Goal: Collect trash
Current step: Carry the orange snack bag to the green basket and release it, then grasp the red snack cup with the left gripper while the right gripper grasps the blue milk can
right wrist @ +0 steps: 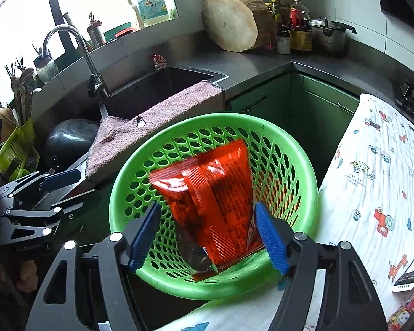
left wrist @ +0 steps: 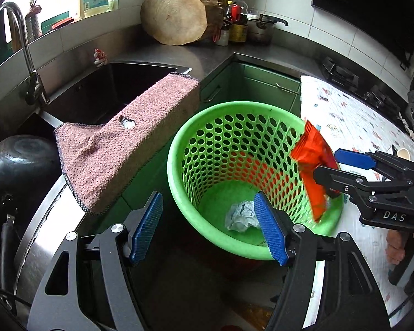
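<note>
A green perforated basket [left wrist: 185,143] stands below the counter edge; it also shows in the right wrist view [right wrist: 118,193]. A crumpled pale-blue paper wad [left wrist: 240,216] lies on its bottom. A red snack wrapper [left wrist: 312,160] hangs over the basket's right rim, between the fingers of my right gripper [left wrist: 336,165]. In the right wrist view the wrapper [right wrist: 215,193] lies loose between the wide-apart pads of my right gripper [right wrist: 209,237], over the basket. My left gripper [left wrist: 209,226] is open and empty at the basket's near rim.
A pink towel [left wrist: 118,149] drapes over the sink edge [left wrist: 179,69]. A dark bowl [left wrist: 19,165] sits in the sink at left. A patterned white cloth [right wrist: 372,179] covers the surface at right. A chopping block [left wrist: 174,16], bottles and a pot stand at the back corner.
</note>
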A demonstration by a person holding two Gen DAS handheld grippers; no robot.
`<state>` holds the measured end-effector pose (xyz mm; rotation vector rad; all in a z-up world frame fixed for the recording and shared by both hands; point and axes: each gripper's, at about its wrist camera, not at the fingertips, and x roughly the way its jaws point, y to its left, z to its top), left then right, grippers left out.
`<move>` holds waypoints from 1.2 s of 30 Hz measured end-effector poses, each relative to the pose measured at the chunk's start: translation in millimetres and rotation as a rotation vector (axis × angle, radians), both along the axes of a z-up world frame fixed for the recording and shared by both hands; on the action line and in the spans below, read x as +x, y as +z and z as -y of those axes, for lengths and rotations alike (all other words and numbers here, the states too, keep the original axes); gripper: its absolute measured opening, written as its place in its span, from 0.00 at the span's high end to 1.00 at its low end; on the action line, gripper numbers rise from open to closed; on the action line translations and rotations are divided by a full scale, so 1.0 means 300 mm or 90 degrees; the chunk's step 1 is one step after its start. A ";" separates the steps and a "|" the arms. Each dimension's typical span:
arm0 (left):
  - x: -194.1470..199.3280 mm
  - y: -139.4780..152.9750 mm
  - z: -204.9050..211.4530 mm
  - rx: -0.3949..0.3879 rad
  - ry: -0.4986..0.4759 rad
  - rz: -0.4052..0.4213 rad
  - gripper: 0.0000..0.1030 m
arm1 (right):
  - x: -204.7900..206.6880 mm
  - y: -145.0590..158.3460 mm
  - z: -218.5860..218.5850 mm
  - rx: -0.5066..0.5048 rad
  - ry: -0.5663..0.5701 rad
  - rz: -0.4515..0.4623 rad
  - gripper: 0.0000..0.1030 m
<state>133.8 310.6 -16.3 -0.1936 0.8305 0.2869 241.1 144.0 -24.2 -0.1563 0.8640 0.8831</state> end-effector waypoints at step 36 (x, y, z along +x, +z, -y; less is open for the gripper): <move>-0.085 0.131 0.513 -0.012 -0.197 0.055 0.25 | -0.383 0.058 0.991 -0.064 -0.191 0.065 0.25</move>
